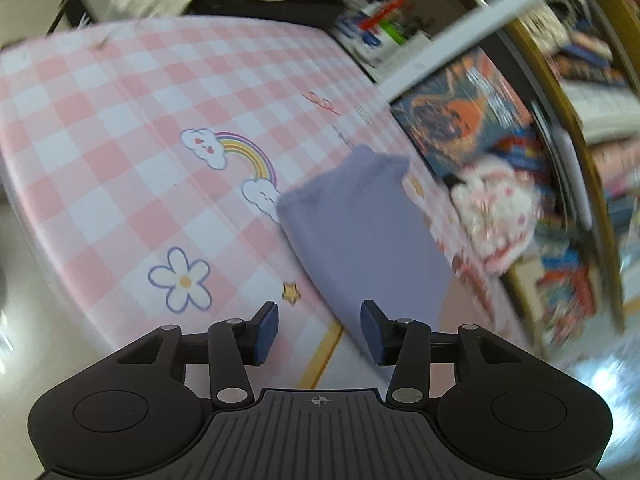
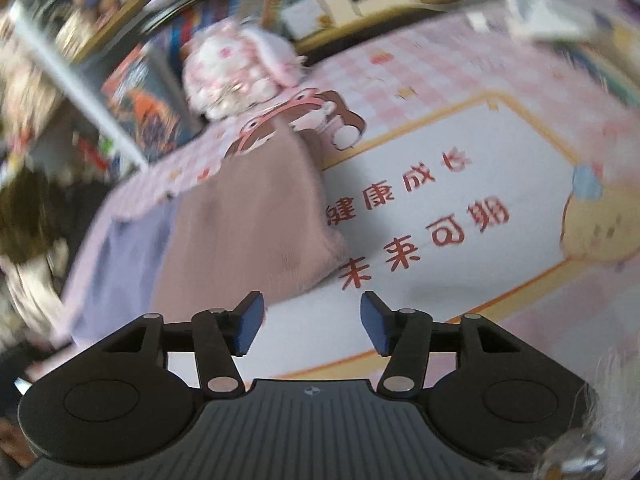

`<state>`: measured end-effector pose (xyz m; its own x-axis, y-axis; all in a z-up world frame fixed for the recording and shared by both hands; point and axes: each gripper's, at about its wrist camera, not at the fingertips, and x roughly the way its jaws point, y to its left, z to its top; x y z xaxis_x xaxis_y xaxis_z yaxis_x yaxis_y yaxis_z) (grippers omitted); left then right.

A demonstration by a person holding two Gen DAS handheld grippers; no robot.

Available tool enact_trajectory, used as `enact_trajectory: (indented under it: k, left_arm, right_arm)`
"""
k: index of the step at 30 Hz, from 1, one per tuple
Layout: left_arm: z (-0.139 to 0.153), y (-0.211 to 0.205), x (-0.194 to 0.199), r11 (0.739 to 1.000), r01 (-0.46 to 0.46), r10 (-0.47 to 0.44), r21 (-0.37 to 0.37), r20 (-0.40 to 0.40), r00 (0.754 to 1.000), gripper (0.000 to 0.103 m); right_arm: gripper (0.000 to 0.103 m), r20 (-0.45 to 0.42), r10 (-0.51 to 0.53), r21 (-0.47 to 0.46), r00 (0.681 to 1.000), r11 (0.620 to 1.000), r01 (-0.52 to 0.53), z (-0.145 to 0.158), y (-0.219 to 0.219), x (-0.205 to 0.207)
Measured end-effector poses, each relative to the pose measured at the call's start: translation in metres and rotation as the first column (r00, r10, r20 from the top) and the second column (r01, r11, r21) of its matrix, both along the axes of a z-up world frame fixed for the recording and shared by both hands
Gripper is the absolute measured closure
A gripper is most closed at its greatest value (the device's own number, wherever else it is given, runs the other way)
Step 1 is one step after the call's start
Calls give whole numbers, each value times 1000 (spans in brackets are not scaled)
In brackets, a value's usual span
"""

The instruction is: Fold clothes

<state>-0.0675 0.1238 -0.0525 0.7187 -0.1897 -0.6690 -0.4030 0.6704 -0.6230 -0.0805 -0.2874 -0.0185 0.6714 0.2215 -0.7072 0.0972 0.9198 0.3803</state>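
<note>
Two folded cloths are lying side by side on the pink checked table mat point(image 1: 120, 128): a lavender cloth point(image 1: 360, 240) and, just beside it and touching along one long edge, a dusty-pink fleecy cloth point(image 2: 248, 224), its far end reaching toward a pink-and-white plush toy point(image 2: 240, 72) at the mat's edge. Both pictures are blurring, so seams, hems and the number of layers cannot be told. The left gripper point(image 1: 319, 332) is hovering with its jaws spread wide and nothing between the blue pads, the near end of the lavender cloth lying just ahead of its right pad. The right gripper point(image 2: 313, 328) is likewise standing wide and empty over the white panel with red characters point(image 2: 420, 232), near the pink cloth's near corner. Judging by the nap and rounded edges, both pieces are looking soft, light and limp, likely sagging and slipping out of shape if lifted by one point, so pinching a corner or a doubled edge with each gripper is looking safest. The rectangles fit either finished folds or halfway folds.
</note>
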Motion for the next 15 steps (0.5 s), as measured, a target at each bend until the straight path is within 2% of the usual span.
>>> enact_trajectory:
  k: [1, 3, 5, 7, 10, 15]
  left_arm:
    - [3, -7, -2, 999, 21, -20, 37, -3, 1000, 54]
    - [7, -20, -4, 992, 66, -64, 107, -19, 998, 54]
    - [12, -34, -7, 978, 112, -106, 176, -38, 994, 53]
    - [15, -46, -10, 959, 155, -145, 237, -59, 988, 50]
    - [20, -64, -15, 929, 204, -192, 307, -70, 979, 38]
    - [26, -83, -21, 895, 243, -233, 373, -74, 970, 33]
  right_arm:
    - [47, 5, 17, -44, 1000, 999, -17, 1, 4, -3]
    - [38, 8, 43, -123, 999, 992, -41, 2, 11, -9]
    - [33, 5, 58, -172, 998, 984, -56, 1, 14, -15]
    - [28, 1, 69, -197, 998, 978, -67, -1, 15, -20]
    - [22, 5, 80, -221, 997, 972, -77, 0, 16, -25]
    - [20, 17, 96, -262, 995, 961, -88, 1, 16, -33]
